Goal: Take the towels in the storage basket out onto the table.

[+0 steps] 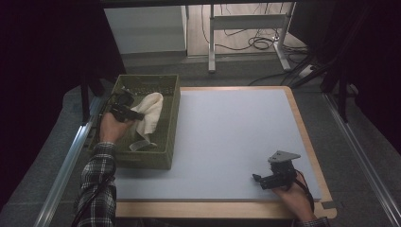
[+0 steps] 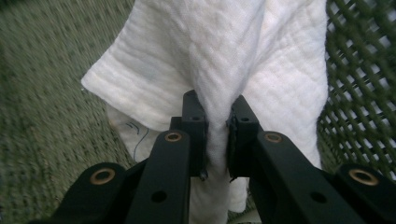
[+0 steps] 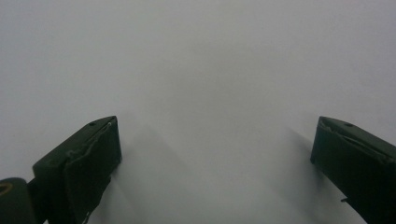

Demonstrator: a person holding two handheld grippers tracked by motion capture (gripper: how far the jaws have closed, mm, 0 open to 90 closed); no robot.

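A white cloth (image 1: pixel 150 112) hangs inside a green mesh crate (image 1: pixel 171 113) at the table's left. My left gripper (image 1: pixel 134 113) is in the crate, shut on a pinched fold of that cloth (image 2: pixel 219 70), which bunches between the two jaws of the left gripper (image 2: pixel 217 122) and spreads out above them. My right gripper (image 1: pixel 257 179) hovers low over the pale blue mat (image 1: pixel 227 137) near the front right corner. In the right gripper view, the right gripper (image 3: pixel 215 144) stands wide open with bare mat between the jaws.
A light strip (image 1: pixel 138 145) lies on the crate floor near its front wall. The mat sits on a wooden table (image 1: pixel 302 127) with metal rails on both sides. Table legs and cables (image 1: pixel 255 42) are on the floor beyond.
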